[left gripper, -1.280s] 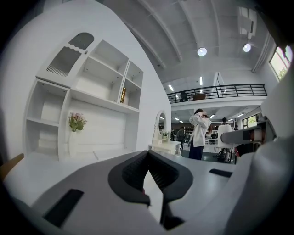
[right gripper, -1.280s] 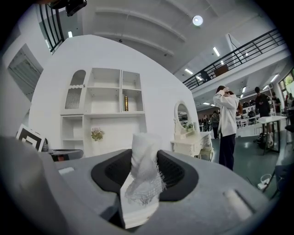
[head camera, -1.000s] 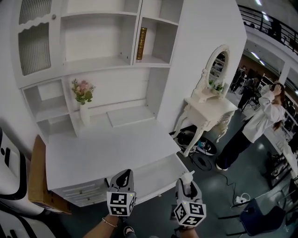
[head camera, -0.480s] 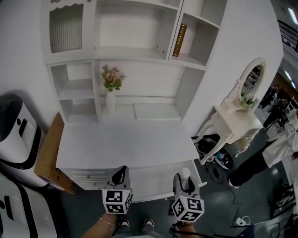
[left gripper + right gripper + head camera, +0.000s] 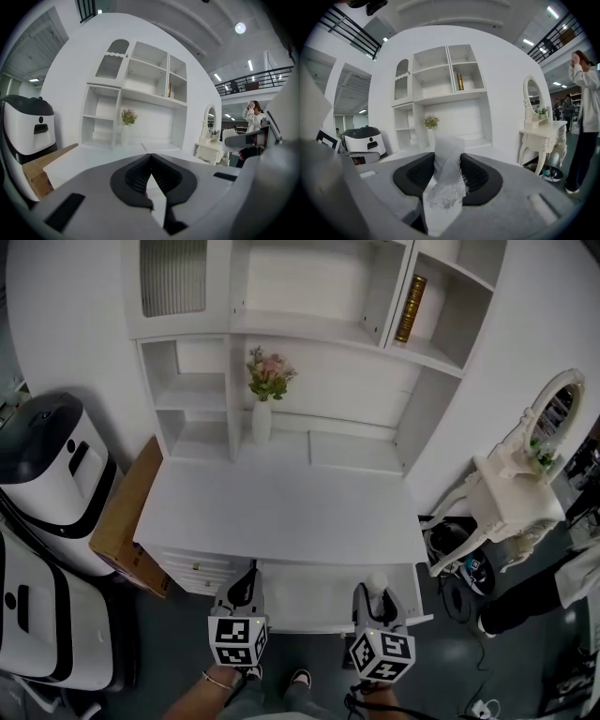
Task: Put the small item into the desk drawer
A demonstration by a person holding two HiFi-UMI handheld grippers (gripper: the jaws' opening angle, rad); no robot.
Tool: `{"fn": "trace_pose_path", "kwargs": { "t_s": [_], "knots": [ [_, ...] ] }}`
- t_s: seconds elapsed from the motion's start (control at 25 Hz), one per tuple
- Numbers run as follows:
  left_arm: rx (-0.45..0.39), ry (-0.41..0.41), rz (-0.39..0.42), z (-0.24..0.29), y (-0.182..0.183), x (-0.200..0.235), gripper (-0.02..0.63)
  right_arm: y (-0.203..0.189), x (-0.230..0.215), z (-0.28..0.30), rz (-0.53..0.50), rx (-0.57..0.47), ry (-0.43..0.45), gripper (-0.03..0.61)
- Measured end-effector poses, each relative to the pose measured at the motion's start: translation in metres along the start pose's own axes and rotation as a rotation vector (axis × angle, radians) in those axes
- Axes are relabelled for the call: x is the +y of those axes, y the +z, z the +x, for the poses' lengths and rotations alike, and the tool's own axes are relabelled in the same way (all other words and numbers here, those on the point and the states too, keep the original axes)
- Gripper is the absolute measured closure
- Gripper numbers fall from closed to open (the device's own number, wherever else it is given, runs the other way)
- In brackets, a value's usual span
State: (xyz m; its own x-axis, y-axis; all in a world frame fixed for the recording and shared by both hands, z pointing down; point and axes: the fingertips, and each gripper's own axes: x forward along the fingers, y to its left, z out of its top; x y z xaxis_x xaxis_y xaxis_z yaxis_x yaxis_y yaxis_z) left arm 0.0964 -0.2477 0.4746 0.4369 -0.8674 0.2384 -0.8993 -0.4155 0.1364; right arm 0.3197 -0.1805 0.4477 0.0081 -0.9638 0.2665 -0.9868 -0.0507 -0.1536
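Observation:
A white desk (image 5: 281, 512) with a shelf hutch fills the head view. A shallow drawer (image 5: 309, 601) stands pulled out under its front edge. My right gripper (image 5: 377, 589) hovers over the drawer's right part, shut on a small white gauze roll (image 5: 377, 581). In the right gripper view the roll (image 5: 447, 168) stands upright between the black pads (image 5: 476, 176), its frayed end hanging down. My left gripper (image 5: 248, 579) is at the drawer's left end. In the left gripper view it (image 5: 151, 157) is shut, pads touching, with nothing in it.
A vase of flowers (image 5: 262, 399) and a brown book (image 5: 410, 310) sit on the hutch. A stack of small drawers (image 5: 197, 568) is at the desk's left. A cardboard box (image 5: 127, 512) and white machines (image 5: 52, 474) stand left, a dressing table (image 5: 511, 502) right. A person (image 5: 586, 117) stands far right.
The head view has swung left, so the desk sits centred and the dressing table has slid to the right edge. Both grippers hold the same places, the roll still gripped.

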Motion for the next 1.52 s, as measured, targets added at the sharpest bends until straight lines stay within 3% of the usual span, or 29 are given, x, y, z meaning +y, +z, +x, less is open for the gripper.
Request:
{"fn": "trace_pose_path", "kwargs": {
  "t_s": [0.28, 0.72, 1.2, 1.52],
  "knots": [
    [0.062, 0.097, -0.024, -0.008, -0.037, 0.017, 0.607, -0.033, -0.009, 0.028, -0.031, 0.096, 0.048, 0.407],
    [0.133, 0.196, -0.079, 0.011, -0.091, 0.056, 0.607, -0.108, -0.016, 0.090, -0.172, 0.344, 0.126, 0.407],
    [0.181, 0.340, -0.135, 0.026, -0.126, 0.123, 0.607, -0.188, 0.009, 0.148, -0.395, 0.648, 0.295, 0.407],
    [0.204, 0.399, -0.171, 0.030, -0.143, 0.146, 0.607, -0.238, 0.013, 0.177, -0.460, 0.801, 0.395, 0.407]
  ]
}}
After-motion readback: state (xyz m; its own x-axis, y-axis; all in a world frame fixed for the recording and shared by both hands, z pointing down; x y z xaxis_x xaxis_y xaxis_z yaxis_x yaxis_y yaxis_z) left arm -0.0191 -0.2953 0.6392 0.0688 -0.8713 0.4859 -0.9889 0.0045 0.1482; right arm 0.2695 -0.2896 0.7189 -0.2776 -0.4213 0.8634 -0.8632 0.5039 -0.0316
